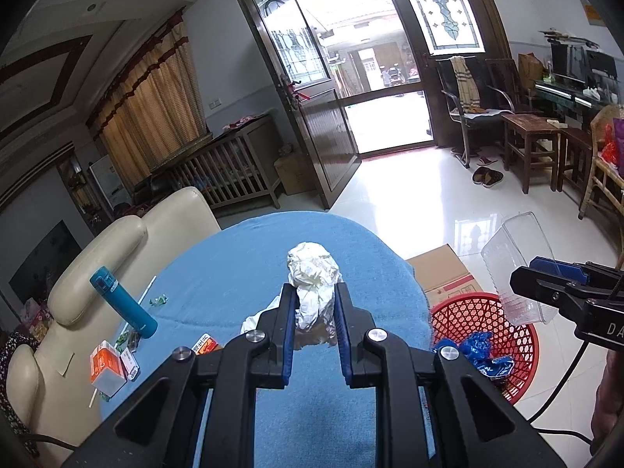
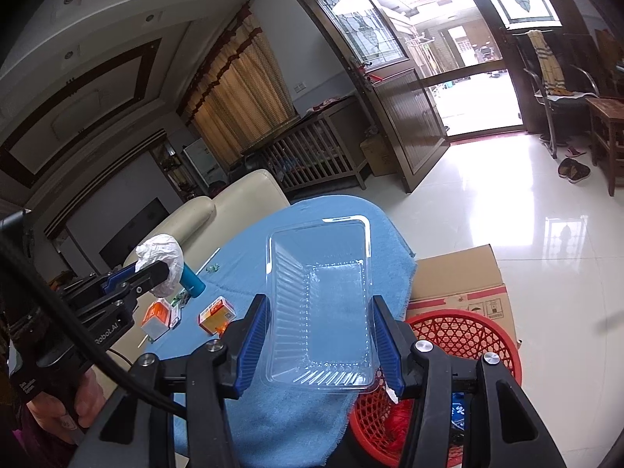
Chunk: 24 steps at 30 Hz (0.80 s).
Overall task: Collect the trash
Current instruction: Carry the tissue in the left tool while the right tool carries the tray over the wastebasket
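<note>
The left wrist view is showing the left claw [image 1: 315,304] gripping a crumpled white paper ball [image 1: 314,273], lifted over the desk [image 1: 241,257] with its blue cloth. On the cloth a teal bottle [image 1: 123,302], an orange box [image 1: 106,364] and a few small wrappers are lying at the left. To the right, the red basket [image 1: 507,335] is standing on the floor beside the desk, with blue plastic scraps [image 1: 481,355] inside, and the right claw [image 1: 546,277] is holding a clear plastic tray [image 1: 514,249] above it.

The right wrist view is showing the right claw [image 2: 319,335] pressing both sides of the clear plastic tray [image 2: 323,304], which is hanging over the desk edge, next to the red basket [image 2: 460,335]. A cardboard box [image 2: 460,277] is standing behind the basket. At the left, the left claw [image 2: 154,269] is clamping the paper ball [image 2: 162,253].
</note>
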### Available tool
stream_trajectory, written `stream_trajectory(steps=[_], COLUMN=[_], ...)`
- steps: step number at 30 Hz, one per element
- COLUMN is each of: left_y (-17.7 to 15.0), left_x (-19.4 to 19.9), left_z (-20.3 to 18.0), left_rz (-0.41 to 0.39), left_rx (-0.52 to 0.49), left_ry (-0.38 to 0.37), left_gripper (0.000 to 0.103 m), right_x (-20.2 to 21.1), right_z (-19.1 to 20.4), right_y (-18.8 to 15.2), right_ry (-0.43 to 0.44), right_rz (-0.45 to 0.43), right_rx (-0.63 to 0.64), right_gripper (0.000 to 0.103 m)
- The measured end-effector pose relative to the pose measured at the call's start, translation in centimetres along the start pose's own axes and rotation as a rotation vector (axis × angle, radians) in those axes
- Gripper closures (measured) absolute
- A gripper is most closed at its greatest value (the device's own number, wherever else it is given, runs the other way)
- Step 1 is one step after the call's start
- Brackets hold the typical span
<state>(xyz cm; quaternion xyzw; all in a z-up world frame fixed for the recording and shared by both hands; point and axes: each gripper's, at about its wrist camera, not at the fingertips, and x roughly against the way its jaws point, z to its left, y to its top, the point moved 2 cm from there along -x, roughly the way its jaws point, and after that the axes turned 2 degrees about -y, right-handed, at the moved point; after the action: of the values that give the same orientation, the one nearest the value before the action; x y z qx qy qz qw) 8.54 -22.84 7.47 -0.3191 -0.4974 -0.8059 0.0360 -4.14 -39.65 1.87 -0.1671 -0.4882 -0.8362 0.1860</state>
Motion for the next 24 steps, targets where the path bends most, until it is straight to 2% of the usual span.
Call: stream_trajectory(steps=[24], left_y=[0.6], left_x=[-1.3], left_z=[-5.4], left_rz=[0.038], left_rx=[-0.117], left_ry=[-0.033], left_gripper=[0.082], right_x=[0.4], right_z=[-3.9], right_y=[0.1], right_ry=[-0.029], right_rz=[0.014], right_rx=[-0.14], right_gripper=[0.048])
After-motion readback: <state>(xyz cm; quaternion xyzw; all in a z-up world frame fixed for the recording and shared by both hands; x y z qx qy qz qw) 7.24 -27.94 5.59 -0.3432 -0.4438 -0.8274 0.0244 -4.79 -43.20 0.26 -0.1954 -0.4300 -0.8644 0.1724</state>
